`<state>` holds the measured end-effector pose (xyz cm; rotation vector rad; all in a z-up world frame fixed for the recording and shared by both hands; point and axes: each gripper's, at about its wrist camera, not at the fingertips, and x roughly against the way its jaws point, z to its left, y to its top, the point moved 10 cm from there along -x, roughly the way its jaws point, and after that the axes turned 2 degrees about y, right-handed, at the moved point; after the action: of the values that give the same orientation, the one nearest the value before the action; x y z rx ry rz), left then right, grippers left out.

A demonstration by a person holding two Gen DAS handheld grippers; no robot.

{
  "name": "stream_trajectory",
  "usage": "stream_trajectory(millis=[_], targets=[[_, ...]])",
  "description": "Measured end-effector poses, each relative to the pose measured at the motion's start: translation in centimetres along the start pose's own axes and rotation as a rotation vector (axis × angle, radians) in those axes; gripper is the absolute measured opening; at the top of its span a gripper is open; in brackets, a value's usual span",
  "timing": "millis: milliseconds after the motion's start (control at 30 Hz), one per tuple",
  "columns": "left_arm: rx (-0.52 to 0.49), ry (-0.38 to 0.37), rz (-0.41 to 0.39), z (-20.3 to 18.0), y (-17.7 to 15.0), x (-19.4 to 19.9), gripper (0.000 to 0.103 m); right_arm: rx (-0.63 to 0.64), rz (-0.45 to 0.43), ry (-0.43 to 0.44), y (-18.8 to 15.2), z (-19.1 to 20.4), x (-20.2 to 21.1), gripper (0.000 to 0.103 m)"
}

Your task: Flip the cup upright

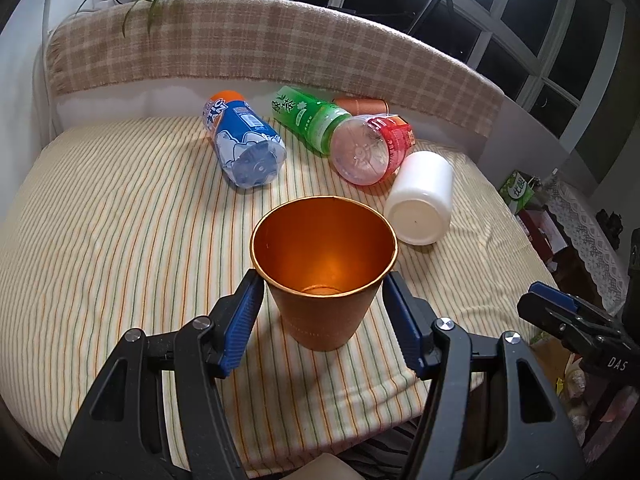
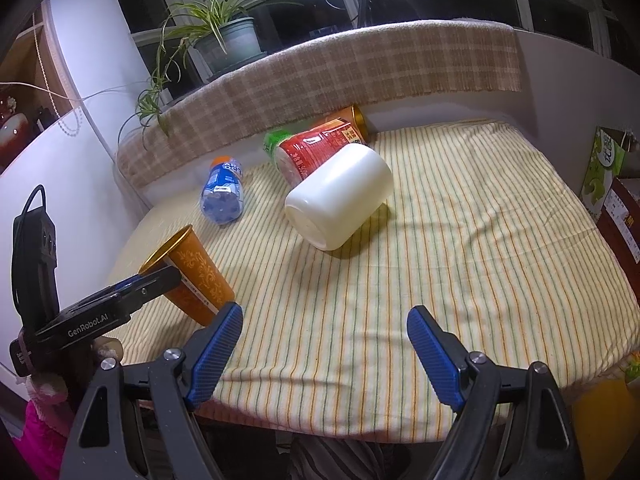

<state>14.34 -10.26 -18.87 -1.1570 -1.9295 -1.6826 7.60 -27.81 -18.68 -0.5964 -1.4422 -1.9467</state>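
Observation:
An orange metal cup (image 1: 324, 268) stands upright on the striped cloth, mouth up; it also shows in the right wrist view (image 2: 192, 276). My left gripper (image 1: 323, 292) is open, one blue finger on each side of the cup with small gaps; in the right wrist view (image 2: 136, 284) its fingers sit beside the cup. My right gripper (image 2: 324, 340) is open and empty above the cloth near the front edge. A white cup (image 1: 422, 196) lies on its side to the right; it also shows in the right wrist view (image 2: 340, 196).
A blue bottle (image 1: 244, 144), a green bottle (image 1: 312, 116), a red-labelled bottle (image 1: 370, 148) and another orange cup (image 1: 360, 105) lie at the back of the striped table (image 1: 100, 220). A plaid-covered backrest (image 1: 240, 48) rises behind. The table's front edge is close.

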Motion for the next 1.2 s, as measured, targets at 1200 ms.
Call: stream_trajectory(millis=[1200], targets=[[-0.088, 0.182, -0.322, 0.6, 1.6, 11.5, 0.084, 0.163, -0.137, -0.031, 2.1, 4.0, 3.2, 0.090]])
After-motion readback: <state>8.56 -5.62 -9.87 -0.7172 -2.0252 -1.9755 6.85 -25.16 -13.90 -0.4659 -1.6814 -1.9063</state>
